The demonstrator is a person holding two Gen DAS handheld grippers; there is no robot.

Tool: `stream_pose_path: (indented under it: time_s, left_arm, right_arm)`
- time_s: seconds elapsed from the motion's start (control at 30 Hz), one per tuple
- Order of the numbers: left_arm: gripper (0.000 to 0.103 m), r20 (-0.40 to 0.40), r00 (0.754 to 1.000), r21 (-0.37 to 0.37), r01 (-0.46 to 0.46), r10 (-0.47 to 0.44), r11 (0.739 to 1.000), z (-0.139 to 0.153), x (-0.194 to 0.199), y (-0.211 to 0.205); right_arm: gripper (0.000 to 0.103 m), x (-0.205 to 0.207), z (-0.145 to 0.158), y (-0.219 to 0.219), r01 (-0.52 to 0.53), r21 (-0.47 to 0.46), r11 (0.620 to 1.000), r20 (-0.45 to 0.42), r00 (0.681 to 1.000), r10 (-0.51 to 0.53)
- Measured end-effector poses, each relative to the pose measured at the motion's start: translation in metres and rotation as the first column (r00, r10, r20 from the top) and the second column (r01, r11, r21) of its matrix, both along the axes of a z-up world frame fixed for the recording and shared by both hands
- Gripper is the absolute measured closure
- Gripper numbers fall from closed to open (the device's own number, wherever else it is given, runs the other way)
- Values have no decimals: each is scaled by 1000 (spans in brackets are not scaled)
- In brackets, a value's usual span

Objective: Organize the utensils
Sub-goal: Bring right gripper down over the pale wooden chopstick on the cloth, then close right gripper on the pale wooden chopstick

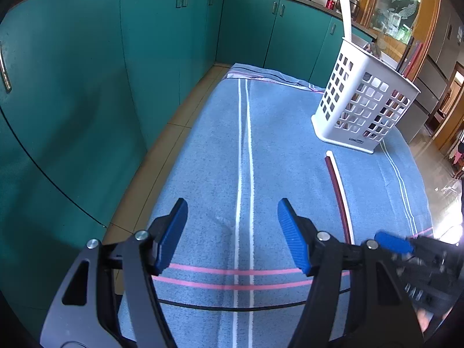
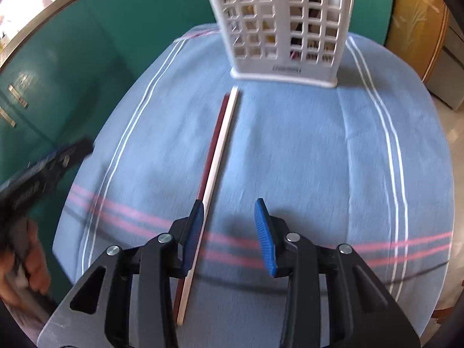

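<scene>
1. The right tongs (image 2: 229, 232) stand apart and empty, low over the blue striped towel-covered surface (image 2: 304, 145); their left pad is beside the pale chopstick (image 2: 220, 145) and dark red chopstick (image 2: 213, 142), which lie touching, pointing at the white perforated plastic utensil holder (image 2: 285, 23).
2. The left tongs (image 1: 232, 232) hang wide apart, empty.
3. Step: likely lining up for a pick; next, shift left to straddle the sticks, then close.

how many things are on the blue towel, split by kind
chopsticks lying on the towel: 2, one dark red and one cream, side by side
white slotted utensil holder: 1, upright past their far ends
total: 3
A white handle sticks up out of the holder; whatever else it holds is too hidden to count.
</scene>
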State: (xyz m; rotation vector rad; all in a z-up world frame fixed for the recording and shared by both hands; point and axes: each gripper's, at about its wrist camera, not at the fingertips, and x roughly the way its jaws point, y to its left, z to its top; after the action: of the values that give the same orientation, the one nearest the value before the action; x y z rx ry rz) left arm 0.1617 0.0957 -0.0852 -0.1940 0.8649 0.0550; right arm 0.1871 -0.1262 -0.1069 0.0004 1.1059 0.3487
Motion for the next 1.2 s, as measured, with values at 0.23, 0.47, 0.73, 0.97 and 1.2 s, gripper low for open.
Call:
stream_pose_path:
  time_s: [0.23,0.47,0.73,0.97,1.2]
  left_arm:
    - [36,0,999,9,40,-40,999,4,-8,-14]
    - [35,5,998,42,66,-66,997,9,-18,-26]
    - [35,24,998,38,51,-52,998,16,-23,-24]
    - [35,-8,998,31,65,-65,997,5,-21,-27]
    - [35,-48,985,36,170,-168,985,-7,-12,-65]
  right_arm:
    - [65,-28,-6,6,-20,-34,999,-12,1000,20]
    - [62,-48,-8,7,-3,-76,997,22,1000,4]
    - [59,-37,-15,34,23,-178,984,93,996,-6]
    - [97,-38,-14,-19,145,-74,987,62,988,-141]
    - [97,-69,-14,-71,221,-15,975,-12,975,-221]
